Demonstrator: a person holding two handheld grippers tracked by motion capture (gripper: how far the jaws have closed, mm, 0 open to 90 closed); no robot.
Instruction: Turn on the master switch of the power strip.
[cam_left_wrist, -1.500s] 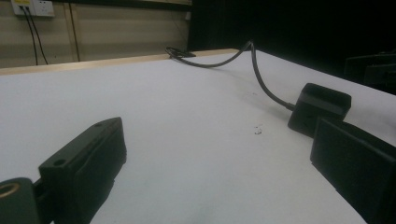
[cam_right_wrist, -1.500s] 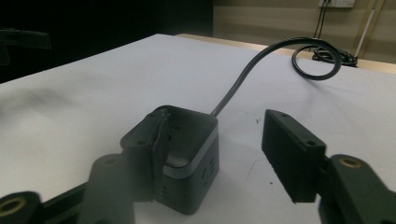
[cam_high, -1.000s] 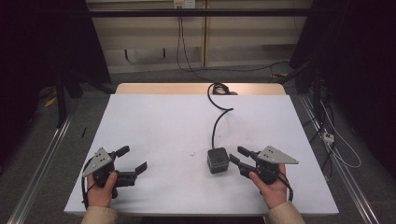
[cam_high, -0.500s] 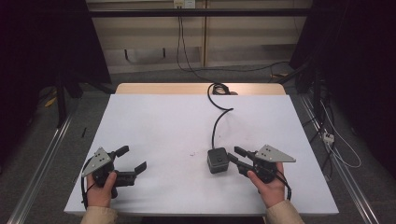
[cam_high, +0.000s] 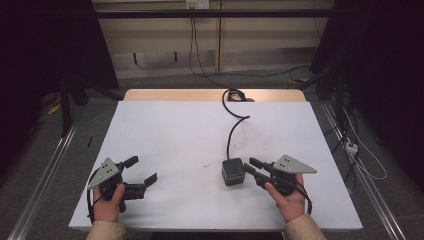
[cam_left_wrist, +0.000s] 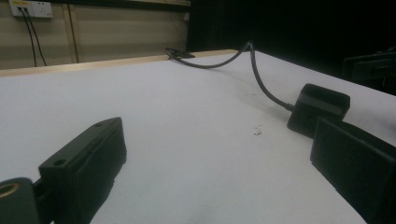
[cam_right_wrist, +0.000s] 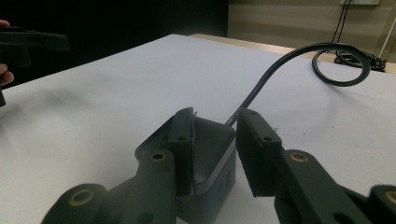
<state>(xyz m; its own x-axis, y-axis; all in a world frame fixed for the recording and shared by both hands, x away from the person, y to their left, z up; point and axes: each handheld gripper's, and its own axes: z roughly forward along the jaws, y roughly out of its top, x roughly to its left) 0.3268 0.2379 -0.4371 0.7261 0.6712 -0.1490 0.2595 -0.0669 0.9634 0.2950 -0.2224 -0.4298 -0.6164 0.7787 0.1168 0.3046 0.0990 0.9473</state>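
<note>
Right gripper (cam_high: 252, 166), held in the right hand (cam_high: 288, 199), pointed at the black box (cam_high: 233, 172) from the box's right side. Its jaws stood apart; in the right gripper view the gripper (cam_right_wrist: 215, 140) had a corner of the box (cam_right_wrist: 211, 154) between the pads, one pad (cam_right_wrist: 182, 140) against the box wall, the other apart from it. The cable (cam_high: 232, 125) ran from the box's far side in an S-curve to a coil at the far table edge. Left gripper (cam_high: 141, 171), in the left hand (cam_high: 108, 201), lay well to the left of the box, jaws wide apart and holding nothing. A small white speck (cam_left_wrist: 257, 131) lay on the white table (cam_high: 170, 130) just left of the box.
</note>
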